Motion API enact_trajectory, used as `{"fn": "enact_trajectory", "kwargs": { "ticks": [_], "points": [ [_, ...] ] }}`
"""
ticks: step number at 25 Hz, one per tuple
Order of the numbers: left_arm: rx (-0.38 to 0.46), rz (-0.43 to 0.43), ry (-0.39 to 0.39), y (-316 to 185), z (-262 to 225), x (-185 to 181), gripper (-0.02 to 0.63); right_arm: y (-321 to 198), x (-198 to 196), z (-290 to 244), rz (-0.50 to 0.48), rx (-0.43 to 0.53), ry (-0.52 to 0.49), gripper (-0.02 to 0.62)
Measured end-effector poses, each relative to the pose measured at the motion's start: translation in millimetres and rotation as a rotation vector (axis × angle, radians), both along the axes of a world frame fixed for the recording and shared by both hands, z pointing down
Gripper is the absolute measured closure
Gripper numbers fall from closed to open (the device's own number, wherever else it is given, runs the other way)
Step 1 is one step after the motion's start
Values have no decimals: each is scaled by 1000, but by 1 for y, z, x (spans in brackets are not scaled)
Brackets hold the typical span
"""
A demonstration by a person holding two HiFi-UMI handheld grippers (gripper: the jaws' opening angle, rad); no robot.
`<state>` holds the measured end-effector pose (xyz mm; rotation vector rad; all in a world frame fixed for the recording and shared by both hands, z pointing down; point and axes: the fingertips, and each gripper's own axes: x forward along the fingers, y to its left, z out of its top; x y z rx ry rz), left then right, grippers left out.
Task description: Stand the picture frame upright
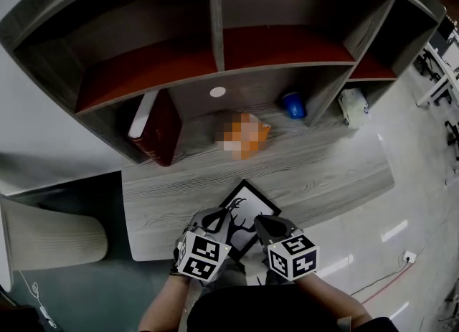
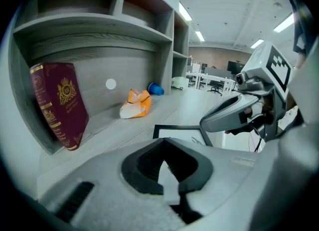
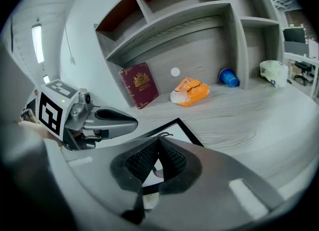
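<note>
**Item 1. Picture frame point(image 1: 246, 207).** Black rim, white sheet with a dark antlered figure. It lies flat on the tabletop point(image 1: 330, 169), not upright. It sits at the near edge, directly in front of you, turned askew so that one corner points toward the shelf unit point(image 1: 215, 44).

**Item 2. Your left tongs point(image 2: 163, 141).** The jaws are pressed together with nothing pinched between them. In the head view the tips lie over the near left part of the frame. No view shows whether they touch it.

**Item 3. Your right tongs point(image 3: 158, 139).** The jaws are pressed together and pinch nothing. The tips sit over the near right part of the frame, just beside your left pair. Whether they touch it cannot be told here either.

**Item 4. Book point(image 3: 139, 85).** Maroon cover with a gold crest. It stands on end, slightly tilted, in the left bay under the shelf unit, well apart from the frame.

**Item 5. Orange packet point(image 3: 190, 92).** It lies on the tabletop near the back panel, below a small white round disc point(image 3: 175, 72).

**Item 6. Blue object point(image 3: 229, 78).** It rests at the back, to the right of the packet, close to an upright divider.

**Item 7. White bundle point(image 3: 273, 71).** It sits in the right-hand bay, farthest from the frame.
</note>
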<state>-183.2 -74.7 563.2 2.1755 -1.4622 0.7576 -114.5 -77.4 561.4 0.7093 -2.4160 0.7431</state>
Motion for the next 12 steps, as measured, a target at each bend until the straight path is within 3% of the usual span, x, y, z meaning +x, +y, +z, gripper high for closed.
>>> {"fn": "enact_trajectory", "kwargs": {
  "ticks": [12],
  "points": [
    [-31, 144, -41, 0, 21, 12, 595, 5, 32, 19, 197, -32, 16, 595]
  ]
}}
